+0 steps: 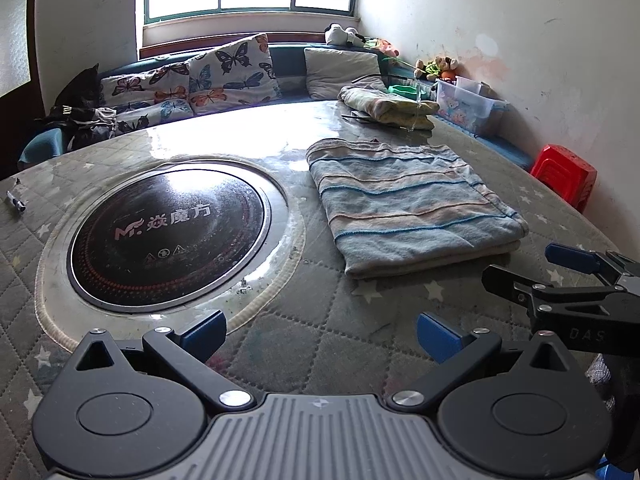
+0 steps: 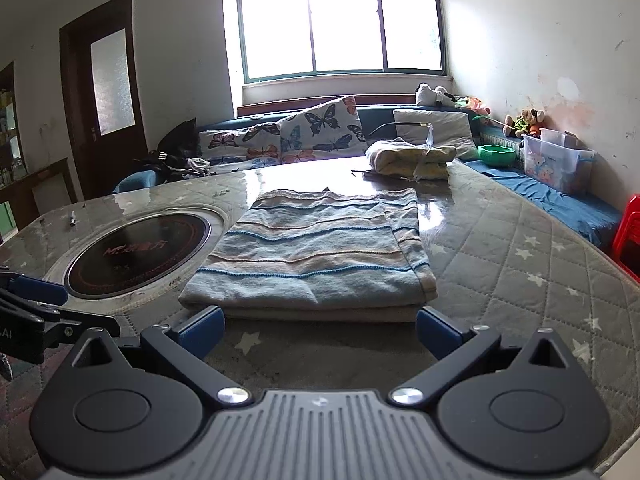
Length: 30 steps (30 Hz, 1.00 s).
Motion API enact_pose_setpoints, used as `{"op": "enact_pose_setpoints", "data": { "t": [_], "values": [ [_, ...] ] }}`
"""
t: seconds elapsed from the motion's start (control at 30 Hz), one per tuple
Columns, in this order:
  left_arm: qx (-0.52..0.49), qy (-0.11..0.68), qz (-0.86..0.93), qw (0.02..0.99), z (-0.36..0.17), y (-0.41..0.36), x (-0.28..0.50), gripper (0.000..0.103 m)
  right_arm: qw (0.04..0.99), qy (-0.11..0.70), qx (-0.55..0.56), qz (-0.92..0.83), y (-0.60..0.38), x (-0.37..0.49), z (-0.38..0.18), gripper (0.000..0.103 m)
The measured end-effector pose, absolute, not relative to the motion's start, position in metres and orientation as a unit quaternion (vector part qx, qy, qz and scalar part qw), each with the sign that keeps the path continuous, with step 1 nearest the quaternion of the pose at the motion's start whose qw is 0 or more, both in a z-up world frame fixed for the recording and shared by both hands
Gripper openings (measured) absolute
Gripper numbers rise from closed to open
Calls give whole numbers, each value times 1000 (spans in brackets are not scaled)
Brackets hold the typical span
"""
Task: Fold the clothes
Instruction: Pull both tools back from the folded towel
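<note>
Hovering spread-fingered, both tools (image 1: 320, 332) (image 2: 320, 330) face the folded garment (image 2: 316, 264).

Striped cloth (image 2: 316, 264) soft, matt knit; quilted table cover (image 2: 520, 264) under glossy film; cooktop (image 1: 168, 236) glassy.

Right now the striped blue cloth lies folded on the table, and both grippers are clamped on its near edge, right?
Not quite. The striped blue cloth does lie folded on the table, but neither gripper touches it. In the right wrist view the right gripper stands open just short of the near edge; in the left wrist view the left gripper is open over bare table.
</note>
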<state>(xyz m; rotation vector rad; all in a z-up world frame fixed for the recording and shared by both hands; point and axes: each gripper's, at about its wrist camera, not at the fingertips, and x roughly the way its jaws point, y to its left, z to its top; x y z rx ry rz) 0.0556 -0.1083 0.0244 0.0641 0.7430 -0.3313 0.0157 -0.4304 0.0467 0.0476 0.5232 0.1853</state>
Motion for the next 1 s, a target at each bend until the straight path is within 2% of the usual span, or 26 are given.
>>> {"op": "enact_pose_setpoints", "data": {
  "t": [1.0],
  "values": [
    [64, 382, -175, 905, 13, -135, 56, 103, 960, 266, 37, 81, -438, 20, 35, 103]
  ]
}}
